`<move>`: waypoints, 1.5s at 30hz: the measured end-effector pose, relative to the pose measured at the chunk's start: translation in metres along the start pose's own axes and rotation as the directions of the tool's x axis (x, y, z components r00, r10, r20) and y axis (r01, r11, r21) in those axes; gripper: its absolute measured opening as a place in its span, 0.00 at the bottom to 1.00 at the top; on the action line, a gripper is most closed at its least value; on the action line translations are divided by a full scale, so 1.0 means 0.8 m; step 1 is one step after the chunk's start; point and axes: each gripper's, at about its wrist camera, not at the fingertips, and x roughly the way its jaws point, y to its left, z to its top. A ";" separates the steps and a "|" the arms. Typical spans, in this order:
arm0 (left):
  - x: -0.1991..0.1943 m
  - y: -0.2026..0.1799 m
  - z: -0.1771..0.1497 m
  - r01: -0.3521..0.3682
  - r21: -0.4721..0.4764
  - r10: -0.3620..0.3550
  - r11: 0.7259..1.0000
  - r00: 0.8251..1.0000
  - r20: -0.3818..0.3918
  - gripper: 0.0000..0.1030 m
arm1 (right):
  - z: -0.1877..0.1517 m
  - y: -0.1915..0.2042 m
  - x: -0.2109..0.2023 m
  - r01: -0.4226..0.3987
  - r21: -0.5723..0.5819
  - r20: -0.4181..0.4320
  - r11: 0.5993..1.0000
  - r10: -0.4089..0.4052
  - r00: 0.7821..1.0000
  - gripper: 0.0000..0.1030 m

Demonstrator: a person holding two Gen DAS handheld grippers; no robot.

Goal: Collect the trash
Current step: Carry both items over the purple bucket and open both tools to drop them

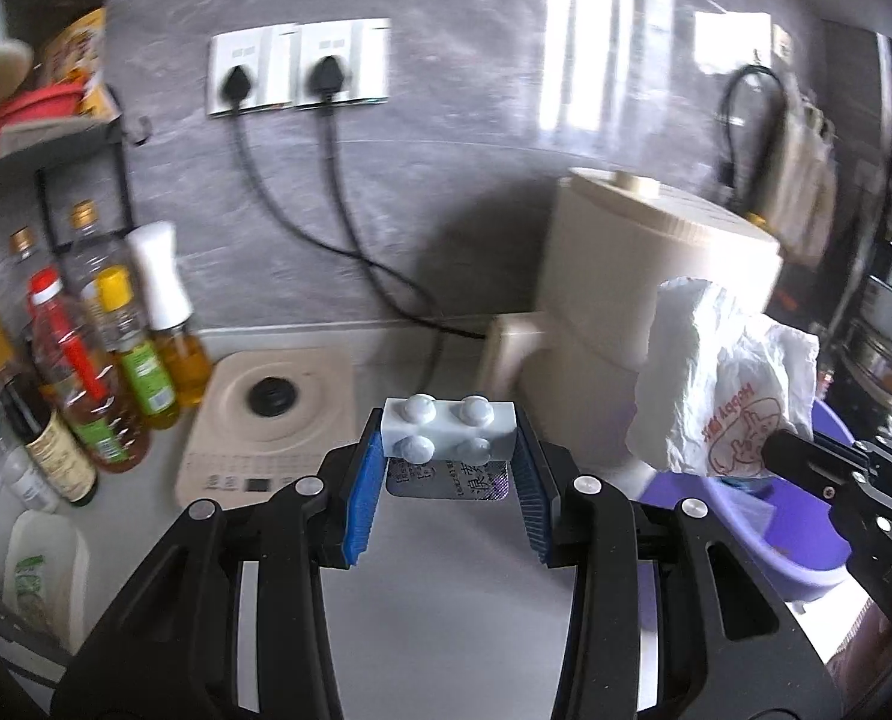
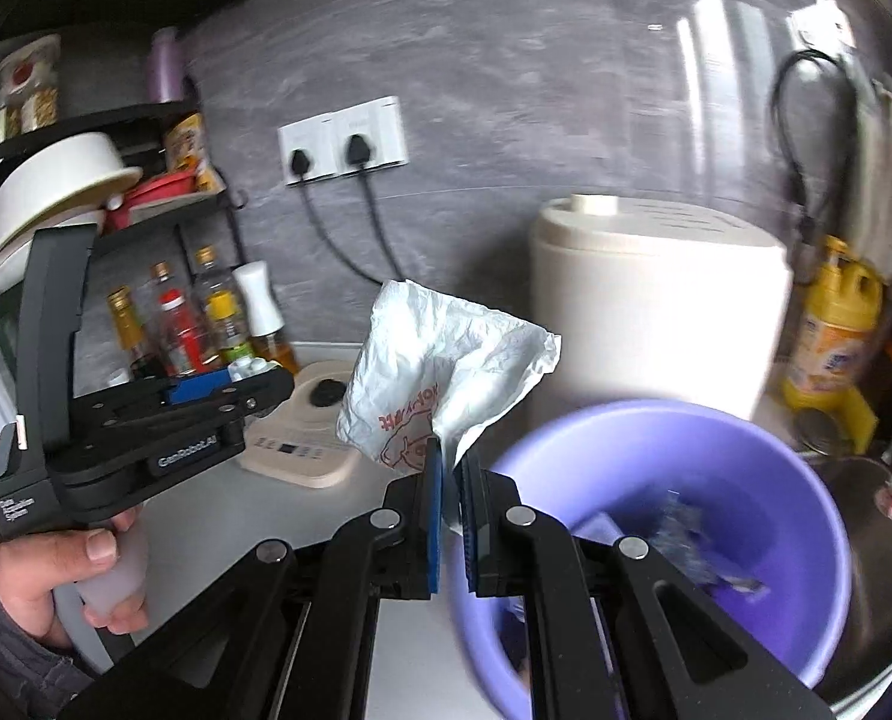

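Note:
My left gripper [image 1: 449,444] is shut on a pale grey toy brick [image 1: 449,435] and holds it above the counter. A silver pill blister pack [image 1: 449,482] lies on the counter just under it. My right gripper [image 2: 452,474] is shut on a crumpled white plastic bag [image 2: 440,372] with red print, held up at the left rim of a purple basin [image 2: 806,480]. The bag [image 1: 716,384] and basin [image 1: 806,552] also show at the right of the left wrist view. Some scraps lie inside the basin. The left gripper [image 2: 248,375] with the brick shows in the right wrist view.
A cream appliance [image 2: 656,312] stands behind the basin. A cream induction base [image 1: 266,420] sits on the counter. Several oil and sauce bottles [image 1: 86,360] stand at the left under a black rack [image 2: 146,192]. Two plugged cords [image 1: 326,210] run down the grey wall. A yellow jug [image 2: 836,324] stands at the right.

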 end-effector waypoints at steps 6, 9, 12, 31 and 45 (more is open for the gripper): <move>0.002 -0.050 0.004 0.070 0.053 -0.070 0.996 0.998 0.004 0.39 | -0.009 -0.040 -0.024 0.068 0.043 0.001 0.997 -0.068 0.998 0.13; 0.002 -0.072 0.006 0.101 0.073 -0.102 0.992 0.995 0.010 0.39 | -0.017 -0.061 -0.037 0.114 0.068 0.002 0.991 -0.114 0.993 0.35; 0.001 -0.092 0.008 0.132 0.087 -0.133 0.987 0.991 0.013 0.39 | -0.026 -0.080 -0.049 0.141 0.092 -0.004 0.986 -0.141 0.990 0.35; 0.013 -0.195 0.005 0.290 0.178 -0.289 0.940 0.957 -0.032 0.39 | -0.049 -0.140 -0.118 0.271 0.167 0.014 0.948 -0.277 0.961 0.39; 0.029 -0.227 -0.002 0.362 0.192 -0.352 0.912 0.932 -0.086 0.66 | -0.065 -0.166 -0.138 0.325 0.212 -0.008 0.922 -0.331 0.944 0.40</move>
